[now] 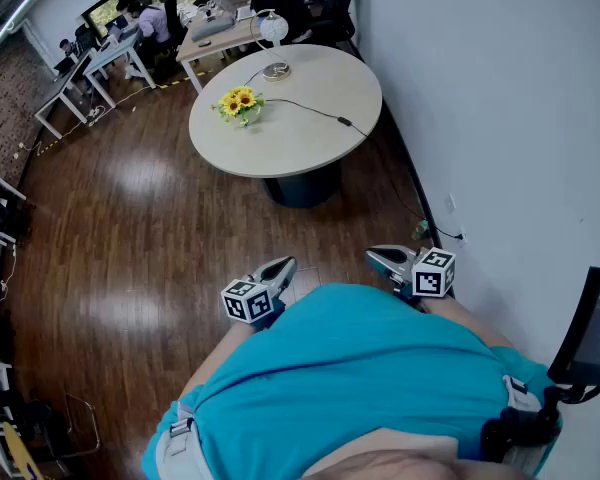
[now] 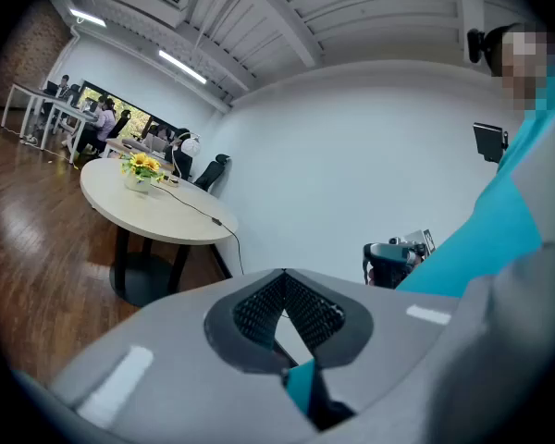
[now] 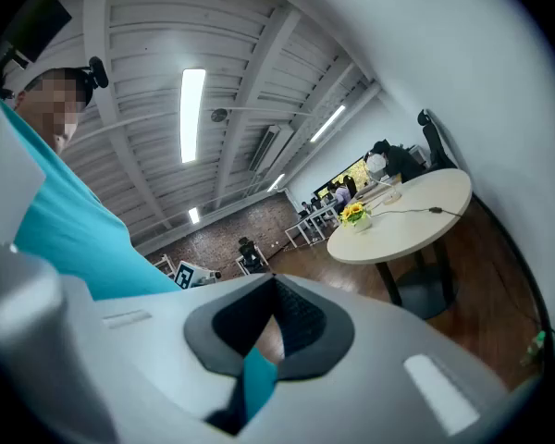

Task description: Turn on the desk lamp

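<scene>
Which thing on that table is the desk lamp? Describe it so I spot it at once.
Look at the round beige table by the white wall. The desk lamp stands at its far edge, beyond the sunflowers. It alone has a white rounded head over a disc base, with a black cable trailing from it across the tabletop.

Head view: high over the person, facing forward and steeply down; the round surface (image 1: 310, 98) lies far ahead.
Left gripper view: low, riding the left gripper (image 2: 283, 276), facing the far surface, tilted upward.
Right gripper view: low on the right gripper (image 3: 270, 285), tilted toward the ceiling; surface far right.
Shared: all three catch the surface and its sunflowers (image 1: 240, 101).
</scene>
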The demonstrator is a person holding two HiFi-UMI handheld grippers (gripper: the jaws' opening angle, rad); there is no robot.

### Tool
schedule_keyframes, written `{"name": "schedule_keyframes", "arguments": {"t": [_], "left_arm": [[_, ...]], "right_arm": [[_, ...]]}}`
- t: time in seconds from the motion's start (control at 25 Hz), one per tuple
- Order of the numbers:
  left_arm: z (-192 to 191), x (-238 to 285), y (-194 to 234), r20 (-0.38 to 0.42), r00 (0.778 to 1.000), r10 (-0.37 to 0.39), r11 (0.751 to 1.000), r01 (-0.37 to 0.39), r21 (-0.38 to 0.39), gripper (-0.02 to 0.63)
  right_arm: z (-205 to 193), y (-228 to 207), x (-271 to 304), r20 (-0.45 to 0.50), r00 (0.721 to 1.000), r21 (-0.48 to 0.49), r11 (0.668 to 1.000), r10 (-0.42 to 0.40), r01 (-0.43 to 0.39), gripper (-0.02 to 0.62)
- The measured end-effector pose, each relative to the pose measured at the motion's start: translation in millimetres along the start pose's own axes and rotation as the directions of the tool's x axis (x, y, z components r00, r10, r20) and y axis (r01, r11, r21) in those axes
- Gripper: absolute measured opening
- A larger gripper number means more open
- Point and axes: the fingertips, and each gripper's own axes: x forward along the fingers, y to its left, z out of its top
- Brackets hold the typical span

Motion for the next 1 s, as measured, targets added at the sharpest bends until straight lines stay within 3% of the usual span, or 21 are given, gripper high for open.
{"name": "schedule_keyframes", "arguments": {"t": [0.12, 0.36, 0.52, 0.8, 1.0], "left_arm": [[-18.0, 15.4, -7.2, -0.01, 1.0, -0.011, 1.0, 0.011, 0.01, 0.022], [-15.6, 62.5, -74.8, -0.055, 0.998, -0.025, 1.0, 0.025, 0.015, 0.022], [-22.3, 82.0, -89.5, -0.087, 0.996, -0.03, 0.999, 0.031, 0.013, 0.021], [-21.9, 106.6, -55.6, -0.086, 0.996, -0.02, 1.0, 0.019, -0.011, 0.021], [-5.1, 132.6, 29.1, -0.072, 0.997, -0.041, 0.998, 0.039, -0.039, 0.021]], "right_arm": [[-11.7, -11.7, -20.0, 0.025, 1.0, 0.006, 1.0, -0.013, 0.012, 0.002], [17.8, -20.0, -96.6, 0.064, 0.998, 0.041, 0.999, -0.027, 0.025, 0.002], [16.1, -33.5, -119.1, 0.071, 0.997, 0.055, 0.998, -0.027, 0.023, 0.002], [9.5, -75.7, -107.7, 0.058, 0.997, 0.076, 0.996, -0.042, 0.038, 0.002], [10.2, -129.8, -42.4, 0.009, 0.998, 0.057, 0.996, -0.068, 0.067, 0.002]]}}
